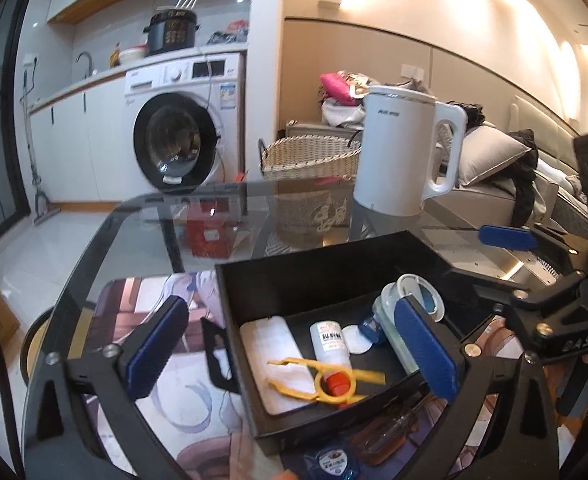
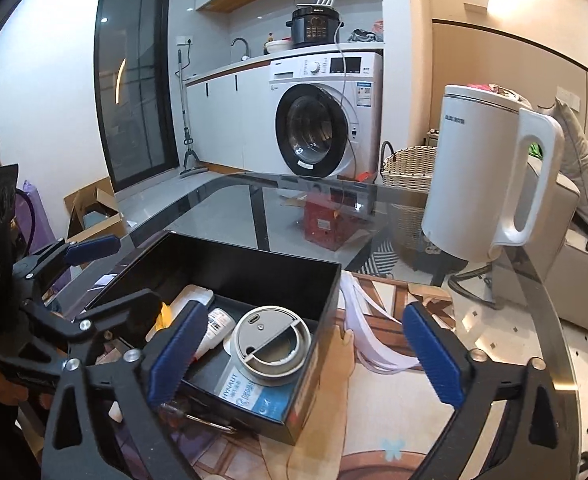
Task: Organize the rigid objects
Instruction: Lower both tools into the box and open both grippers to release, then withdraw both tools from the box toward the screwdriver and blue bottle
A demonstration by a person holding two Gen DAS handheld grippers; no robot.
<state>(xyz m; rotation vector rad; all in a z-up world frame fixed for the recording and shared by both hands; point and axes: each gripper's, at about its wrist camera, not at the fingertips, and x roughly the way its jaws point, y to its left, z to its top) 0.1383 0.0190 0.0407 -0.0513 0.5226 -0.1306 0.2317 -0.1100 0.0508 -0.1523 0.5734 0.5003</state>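
Blue-padded fingers (image 1: 158, 350) of the left gripper (image 1: 294, 356) are spreading wide w/ nothing between them, hovering over the near-left side of the black box (image 1: 277, 276). Right gripper (image 2: 308, 360) is also standing wide & empty, its left finger over the box's near wall, its right finger out over the printed mat (image 2: 374, 420).

Box is sitting on the mat on the glass table (image 1: 141, 232). Inside, per left wrist view: white flat pad (image 1: 269, 344) along the left side, yellow plastic tool (image 1: 326, 380) lying across it, small white bottle w/ red cap (image 1: 328, 344) poking through the tool's ring, round lidded container (image 1: 418, 296) at the right. Right wrist view is showing that container's grey round lid (image 2: 269, 344) from above, resting on a blue-white packet (image 2: 249, 394).

Just outside the near wall: blue round item (image 1: 334, 460) & amber-handled tool (image 1: 390, 436) lying on the mat.

White kettle (image 1: 402, 152) is standing upright at the table's far side, well apart from the box.
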